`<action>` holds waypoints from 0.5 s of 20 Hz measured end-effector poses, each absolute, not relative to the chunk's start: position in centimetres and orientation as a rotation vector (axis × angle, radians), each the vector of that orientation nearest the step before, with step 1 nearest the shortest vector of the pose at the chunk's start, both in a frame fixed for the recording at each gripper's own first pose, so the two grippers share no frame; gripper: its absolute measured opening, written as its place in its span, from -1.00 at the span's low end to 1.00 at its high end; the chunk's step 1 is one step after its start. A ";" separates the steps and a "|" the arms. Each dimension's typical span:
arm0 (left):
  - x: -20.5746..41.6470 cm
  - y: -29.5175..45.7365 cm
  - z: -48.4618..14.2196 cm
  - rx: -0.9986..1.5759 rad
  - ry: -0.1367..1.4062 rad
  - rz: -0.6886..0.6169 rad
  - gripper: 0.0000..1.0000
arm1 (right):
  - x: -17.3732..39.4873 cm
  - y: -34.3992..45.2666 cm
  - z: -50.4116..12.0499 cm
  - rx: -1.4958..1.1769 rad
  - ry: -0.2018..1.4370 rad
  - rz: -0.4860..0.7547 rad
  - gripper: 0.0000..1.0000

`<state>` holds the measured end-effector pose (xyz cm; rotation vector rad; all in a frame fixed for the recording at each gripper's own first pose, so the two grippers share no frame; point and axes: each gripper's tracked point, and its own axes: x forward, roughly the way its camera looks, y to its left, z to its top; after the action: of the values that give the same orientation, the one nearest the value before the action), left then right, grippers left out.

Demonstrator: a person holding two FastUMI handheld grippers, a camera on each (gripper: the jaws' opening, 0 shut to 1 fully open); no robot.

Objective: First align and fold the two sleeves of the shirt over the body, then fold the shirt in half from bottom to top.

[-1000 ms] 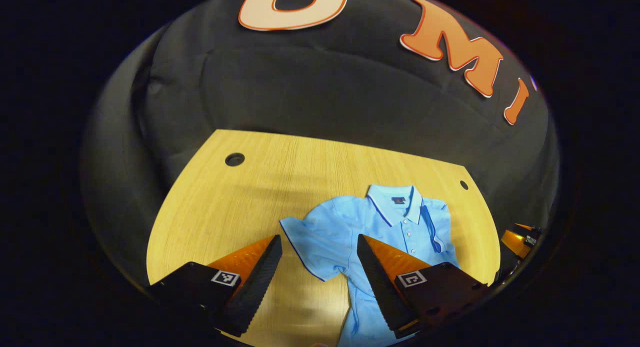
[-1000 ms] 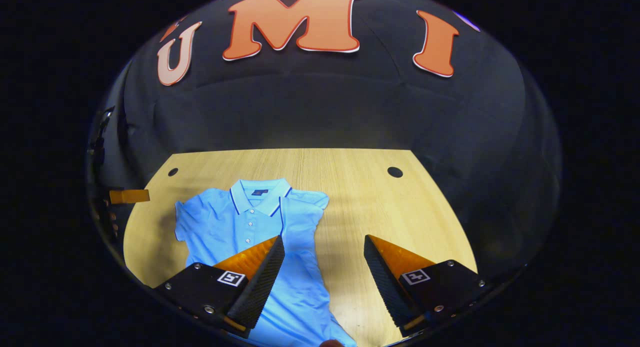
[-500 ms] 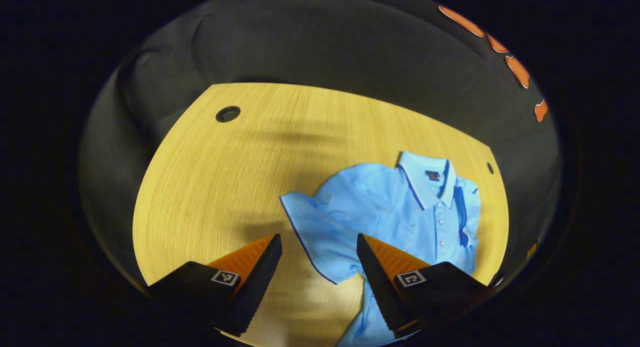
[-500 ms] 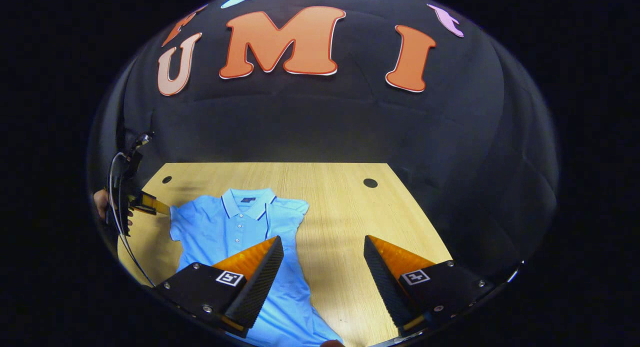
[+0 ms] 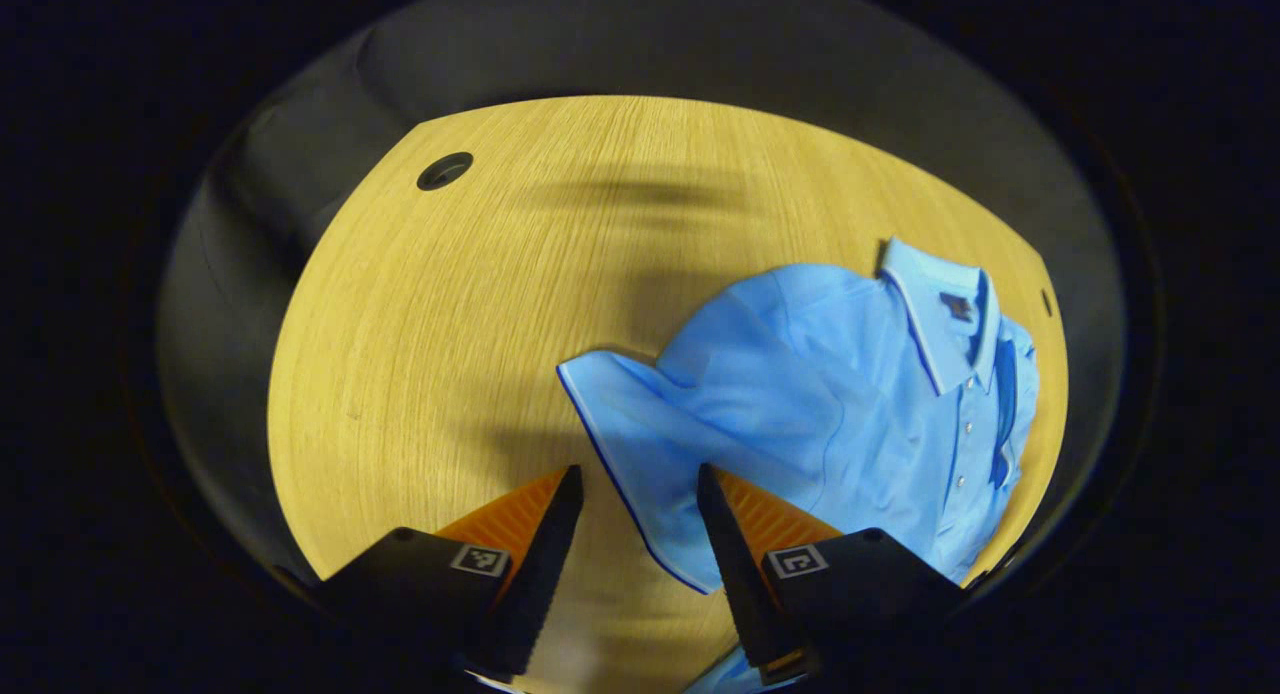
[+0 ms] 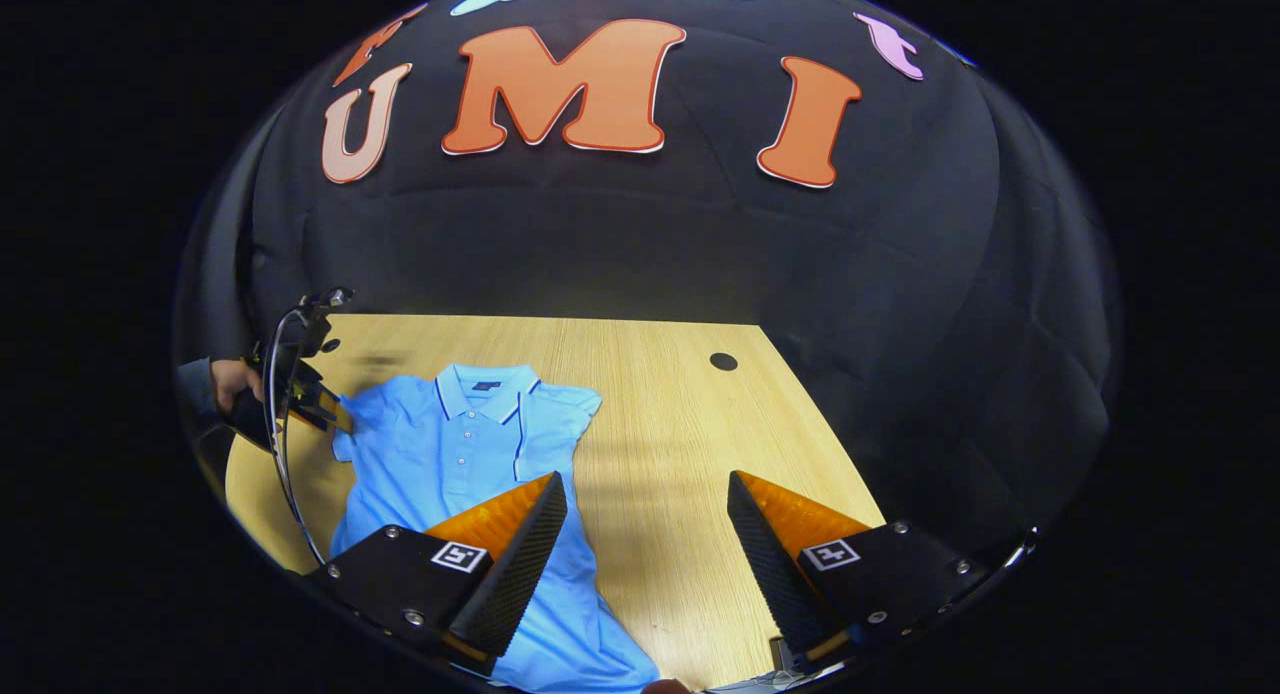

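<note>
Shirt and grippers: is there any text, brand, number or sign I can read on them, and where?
Neck tag inside the shirt collar: too small to read.
Square coded markers on the left gripper and right gripper: patterns, no words.
No other text on them.

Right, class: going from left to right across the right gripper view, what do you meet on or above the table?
Hand → left gripper → blue shirt → round table hole.

left gripper (image 5: pixel 632 489): jaws apart, angled down | right gripper (image 6: pixel 648 494): jaws wide apart, level
</note>
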<state>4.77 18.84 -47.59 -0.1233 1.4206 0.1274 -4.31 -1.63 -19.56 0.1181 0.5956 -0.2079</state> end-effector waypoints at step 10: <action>7.6 15.2 -45.2 -0.100 1.336 0.011 -0.81 | -6.3 -3.5 -21.1 0.168 0.617 -0.247 0.98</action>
<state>7.60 15.19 -45.16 -0.1001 1.3364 0.0112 -6.35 -3.47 -21.06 0.1676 0.6167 -0.2474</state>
